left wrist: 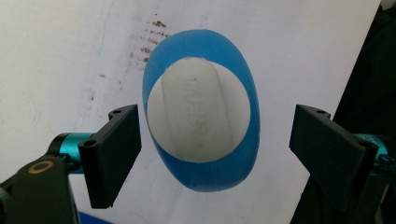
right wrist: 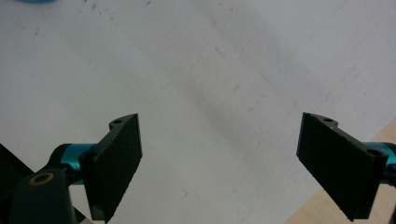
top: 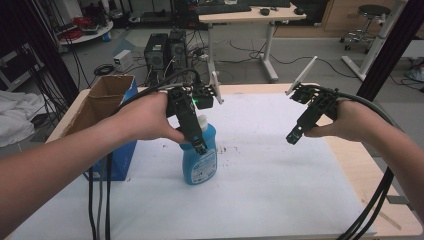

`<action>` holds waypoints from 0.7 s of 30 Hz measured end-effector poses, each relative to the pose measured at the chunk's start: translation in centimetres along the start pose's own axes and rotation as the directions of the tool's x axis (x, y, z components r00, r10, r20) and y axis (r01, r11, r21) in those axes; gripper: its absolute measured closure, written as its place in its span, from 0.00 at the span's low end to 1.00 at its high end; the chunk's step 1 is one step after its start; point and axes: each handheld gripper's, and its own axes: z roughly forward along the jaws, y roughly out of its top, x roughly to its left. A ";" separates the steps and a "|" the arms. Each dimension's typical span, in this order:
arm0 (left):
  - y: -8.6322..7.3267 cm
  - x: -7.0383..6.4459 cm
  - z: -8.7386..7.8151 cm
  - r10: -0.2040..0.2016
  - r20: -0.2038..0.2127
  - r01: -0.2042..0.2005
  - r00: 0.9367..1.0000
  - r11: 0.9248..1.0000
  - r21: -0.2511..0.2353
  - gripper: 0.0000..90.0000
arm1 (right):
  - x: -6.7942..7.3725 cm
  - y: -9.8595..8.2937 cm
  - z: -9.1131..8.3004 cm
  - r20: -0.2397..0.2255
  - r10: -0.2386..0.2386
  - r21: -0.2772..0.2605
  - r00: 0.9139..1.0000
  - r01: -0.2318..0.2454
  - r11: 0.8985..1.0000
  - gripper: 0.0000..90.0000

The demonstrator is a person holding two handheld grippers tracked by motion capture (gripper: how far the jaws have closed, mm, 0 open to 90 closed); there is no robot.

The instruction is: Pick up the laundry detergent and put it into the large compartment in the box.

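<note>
Blue bottle (top: 200, 159) with white cap (left wrist: 198, 116) stands upright on the white sheet (top: 260, 190) covering the worktop, just right of the cardboard box (top: 102, 102). Left gripper (left wrist: 215, 140) hangs above it, jaws wide, straddling the cap without contact. Right gripper (right wrist: 219, 163) is well apart over bare sheet, jaws wide, holding nothing.

blue bottle (top: 200, 159), white cap (left wrist: 198, 111), upright

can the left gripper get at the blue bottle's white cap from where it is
Probably yes: the left gripper is directly above the white cap of the blue bottle, jaws open wider than the cap, with nothing between them.
</note>
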 end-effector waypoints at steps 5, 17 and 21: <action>0.3 0.0 0.6 -0.005 -0.004 0.005 1.000 1.000 0.007 0.19 | 0.0 -0.1 0.1 0.001 0.001 0.002 1.000 -0.001 1.000 0.15; 0.6 0.1 1.7 -0.031 -0.023 0.031 0.999 0.999 0.032 0.19 | 0.1 -0.1 0.1 -0.002 -0.002 0.003 1.000 0.002 1.000 0.15; 0.6 0.2 1.8 -0.035 -0.026 0.036 0.999 0.999 0.038 0.19 | 0.0 -0.1 0.1 -0.002 0.001 0.002 1.000 -0.001 1.000 0.15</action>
